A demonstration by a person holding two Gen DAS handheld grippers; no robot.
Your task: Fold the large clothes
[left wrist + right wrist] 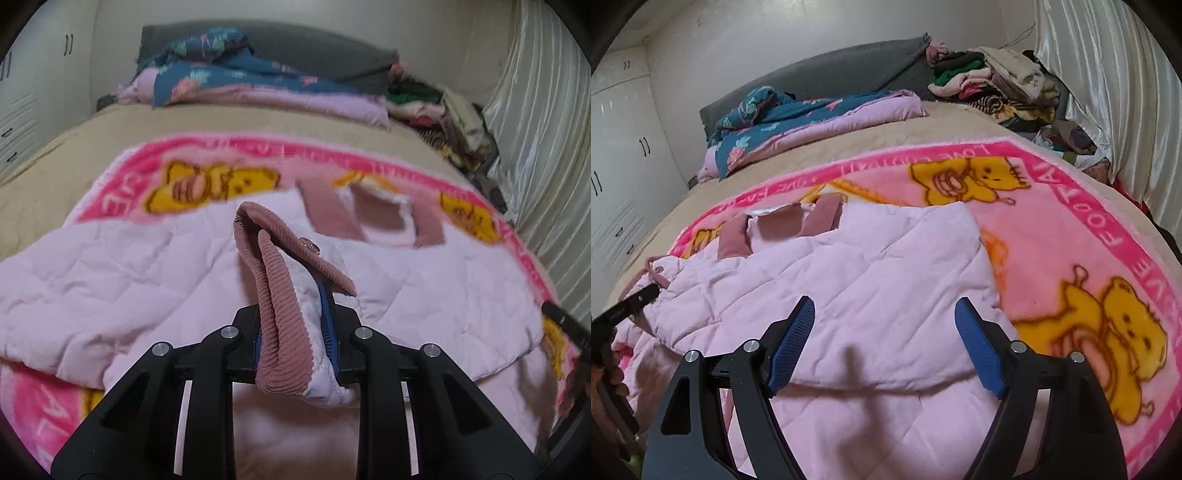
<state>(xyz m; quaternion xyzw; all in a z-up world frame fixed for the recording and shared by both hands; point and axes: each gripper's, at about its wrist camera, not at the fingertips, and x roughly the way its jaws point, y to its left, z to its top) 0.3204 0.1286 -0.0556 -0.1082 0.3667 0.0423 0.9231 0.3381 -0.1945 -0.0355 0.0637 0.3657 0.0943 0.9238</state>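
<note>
A light pink quilted jacket (849, 280) lies spread on a pink bear-print blanket (1071, 251) on the bed; it also shows in the left wrist view (110, 266). My left gripper (295, 332) is shut on the jacket's dusty-pink corduroy cuff (273, 266), which is folded and lifted above the jacket. It shows at the left edge of the right wrist view (646, 295). My right gripper (884, 343) is open and empty, hovering just above the jacket's near folded edge.
Beige bedcover (55, 155) under the blanket. A blue floral and lilac quilt (812, 110) lies at the grey headboard (831, 70). A pile of clothes (997, 81) sits at the back right. Shiny curtain (1108, 92) on the right, white wardrobe (617, 147) on the left.
</note>
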